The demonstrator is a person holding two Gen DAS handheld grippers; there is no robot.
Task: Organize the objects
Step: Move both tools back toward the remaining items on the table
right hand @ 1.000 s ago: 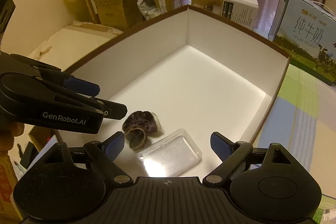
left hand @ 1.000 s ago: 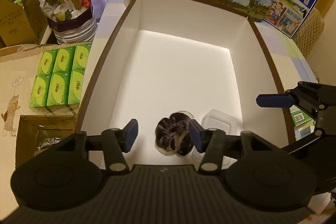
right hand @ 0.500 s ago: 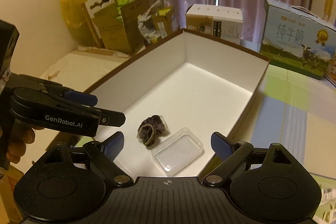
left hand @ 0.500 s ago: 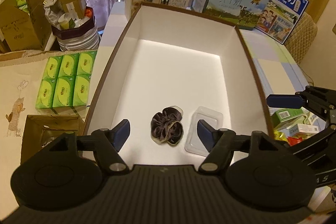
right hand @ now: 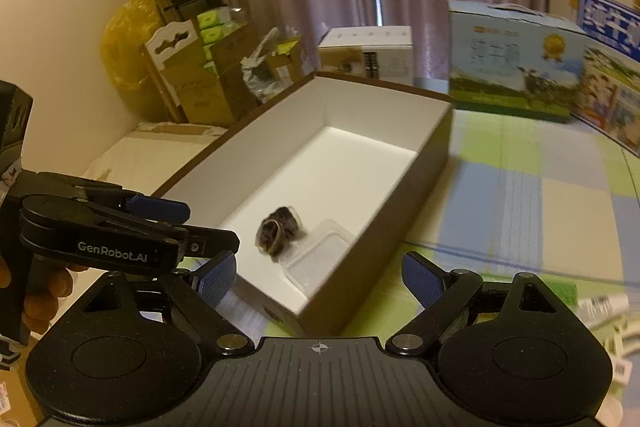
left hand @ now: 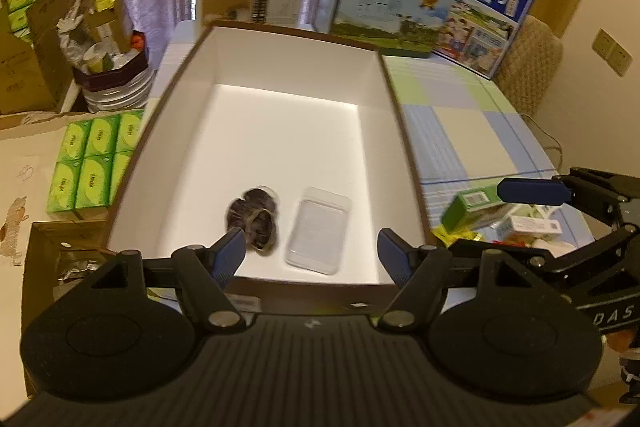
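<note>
Both the left gripper and the right gripper hang tilted downward at the lower frame, jaws wide and empty, above the box holding what looks like a dark scrunchie.

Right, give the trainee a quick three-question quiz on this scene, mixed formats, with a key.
1. True or false: the dark scrunchie lies inside the white box.
2. What lies just right of the scrunchie in the left wrist view? A) clear plastic case B) a mug C) scissors
3. Fill in: neither the left gripper nor the right gripper holds anything; both are ____.

Key: 1 true; 2 A; 3 open
</note>
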